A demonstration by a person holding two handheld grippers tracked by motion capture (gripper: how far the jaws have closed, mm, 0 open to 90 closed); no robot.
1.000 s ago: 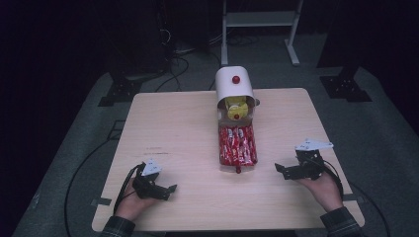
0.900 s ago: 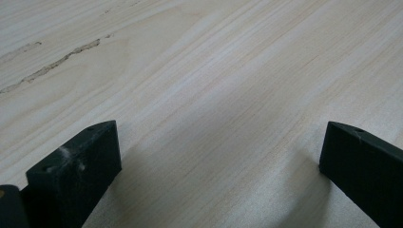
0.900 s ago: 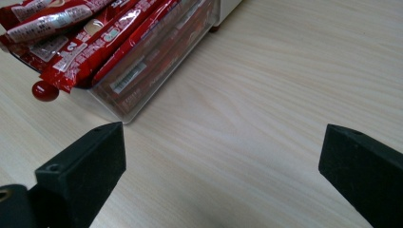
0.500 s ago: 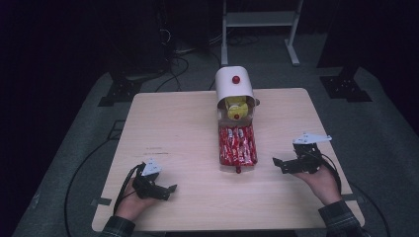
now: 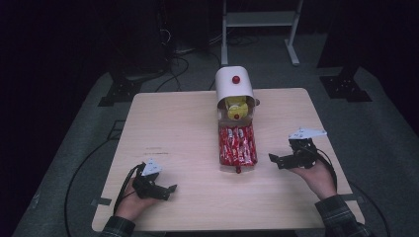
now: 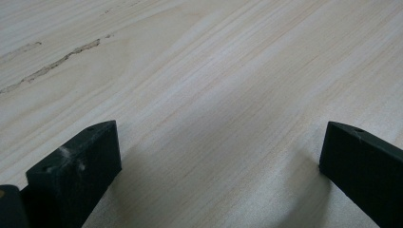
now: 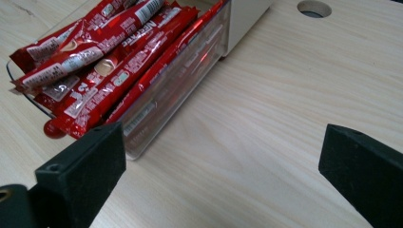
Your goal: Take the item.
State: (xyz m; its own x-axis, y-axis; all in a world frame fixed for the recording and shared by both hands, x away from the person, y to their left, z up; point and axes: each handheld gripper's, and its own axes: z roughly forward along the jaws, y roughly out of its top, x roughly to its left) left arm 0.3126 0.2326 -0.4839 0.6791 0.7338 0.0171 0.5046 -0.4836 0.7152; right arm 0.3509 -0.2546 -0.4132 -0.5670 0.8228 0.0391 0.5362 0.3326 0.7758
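Right tongs (image 5: pixel 276 160): held wide, nothing between the jaws; hovered near the right edge of the surface (image 5: pixel 173 123), pointed toward the middle.
Left tongs (image 5: pixel 167 190): also spread wide and empty; kept low by the near-left corner, over bare wood.
Red packets (image 5: pixel 237 144): piled in a clear drawer (image 7: pixel 176 90) pulled out of a small white dispenser (image 5: pixel 232 84), lying near the middle of the surface, closer to the far edge than to the near one.
Direction from right tongs: lay to the left of the jaws, near but apart, with bare wood between; seen in the right gripper view at upper left, past the left jaw.
Long axis: ran from the far edge toward the near edge, so crosswise to the line of the right tongs' approach.
Nearer hand: the right, clearly; the left sat well apart, off to the near-left.
Coming move, as judged: a short sideways reach by the right tongs, jaws brought over the drawer's open end to close across a packet's narrow width.
Risk, as judged: slippery wrappers overlapped, so two could lift together.
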